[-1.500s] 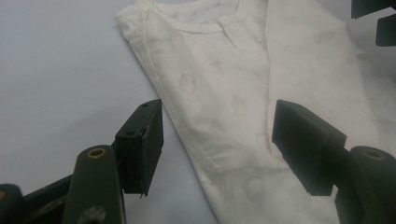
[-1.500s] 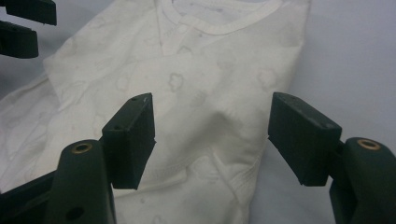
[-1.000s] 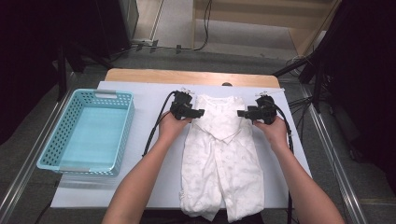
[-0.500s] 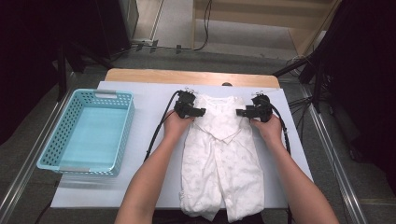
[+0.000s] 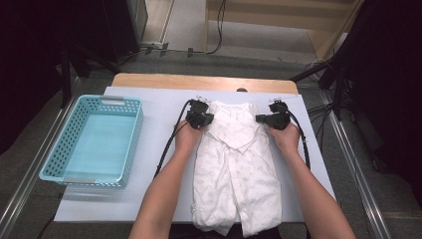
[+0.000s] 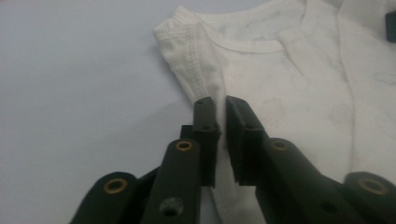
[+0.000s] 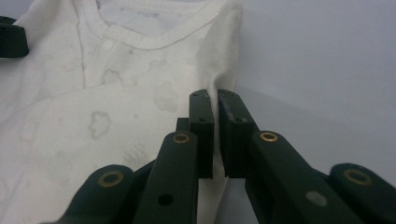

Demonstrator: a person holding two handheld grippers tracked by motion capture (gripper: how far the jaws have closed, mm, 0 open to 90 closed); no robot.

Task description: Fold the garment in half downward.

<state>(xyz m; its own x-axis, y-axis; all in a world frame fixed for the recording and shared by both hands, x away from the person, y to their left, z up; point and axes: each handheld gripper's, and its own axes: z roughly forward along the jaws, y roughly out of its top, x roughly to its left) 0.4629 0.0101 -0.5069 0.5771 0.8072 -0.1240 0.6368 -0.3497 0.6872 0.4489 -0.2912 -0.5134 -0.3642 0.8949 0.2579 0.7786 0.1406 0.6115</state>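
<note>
A white baby garment (image 5: 234,169) lies flat on the table, neck away from the person. My left gripper (image 5: 209,119) is at its left shoulder and my right gripper (image 5: 260,119) at its right shoulder. In the left gripper view the jaws (image 6: 222,109) have just been closing and now pinch a fold of the shoulder edge of the garment (image 6: 289,84). In the right gripper view the jaws (image 7: 215,100) have likewise just been closing, and they grip a raised fold at the side seam of the garment (image 7: 116,130).
A light blue plastic basket (image 5: 133,134) stands at the left of the white table top (image 5: 159,99). A wooden strip (image 5: 199,81) runs along the far edge. Black cables (image 5: 169,144) trail from both grippers beside the forearms.
Both hands have stayed at the garment's shoulders with hardly any shift. The garment lies as before.
</note>
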